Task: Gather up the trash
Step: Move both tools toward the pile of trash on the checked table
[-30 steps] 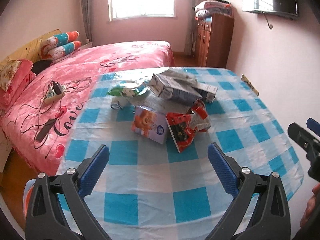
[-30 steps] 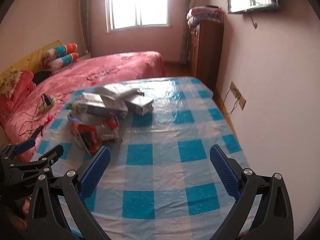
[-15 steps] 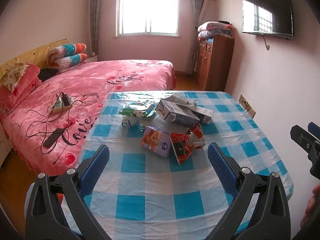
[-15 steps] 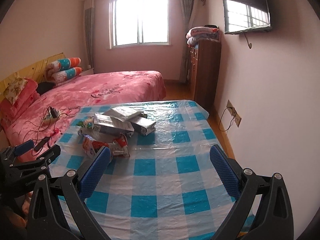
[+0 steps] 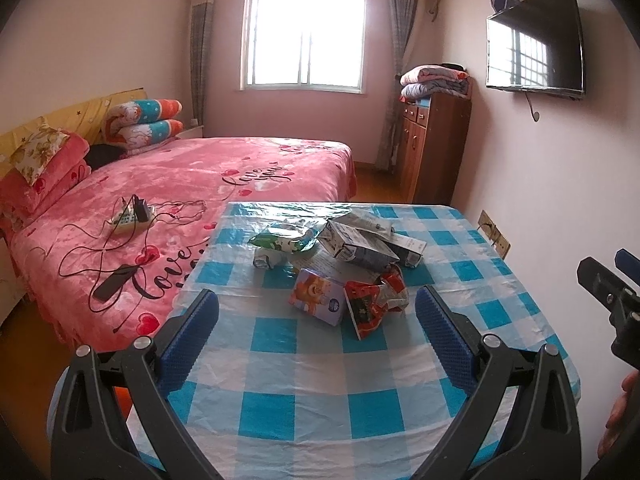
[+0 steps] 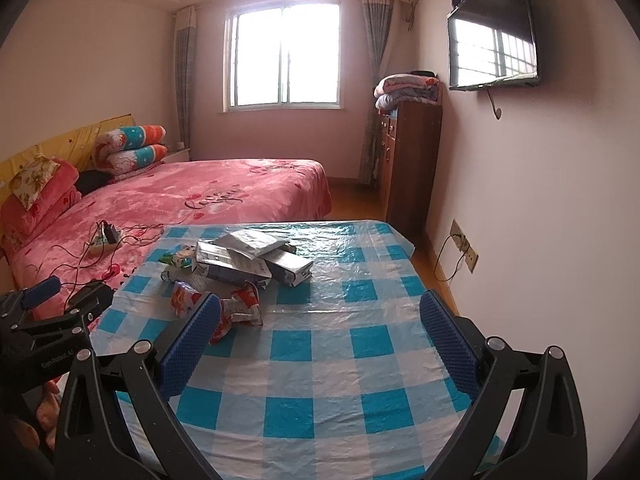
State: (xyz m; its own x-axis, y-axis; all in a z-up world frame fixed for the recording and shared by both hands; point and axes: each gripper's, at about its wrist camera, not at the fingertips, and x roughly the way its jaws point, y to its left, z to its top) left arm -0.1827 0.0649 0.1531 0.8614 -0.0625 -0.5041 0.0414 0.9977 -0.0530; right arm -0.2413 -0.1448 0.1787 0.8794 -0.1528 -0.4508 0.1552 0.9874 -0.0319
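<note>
Both grippers hang over the near edge of the table point(image 5: 280, 412), w/ blue-white check cloth. Left gripper point(image 5: 316, 320) spread wide, blue pads holding nothing, touching nothing; right gripper point(image 6: 320, 324) same, wide apart & empty. Trash pile sits past the left gripper, approx mid-table toward the far-left side, apart from both. Nearest pieces: red crumpled wrapper point(image 5: 374, 304) & small purple carton point(image 5: 318, 296) just beside it on the left; in right wrist view the wrapper point(image 6: 240, 306) is partly hidden behind the right gripper's left pad. Farther back: grey cartons point(image 5: 360, 246) stacked/overlapping, green-white packet point(image 5: 286, 238) at their left, near the far-left corner. Near half of the cloth & whole right side toward the right edge are bare, lots of room. Table's left edge runs just beside the pink bed point(image 5: 192, 184); right edge near the wall. Beyond: wood cabinet point(image 5: 432, 148), window point(image 5: 304, 36).
</note>
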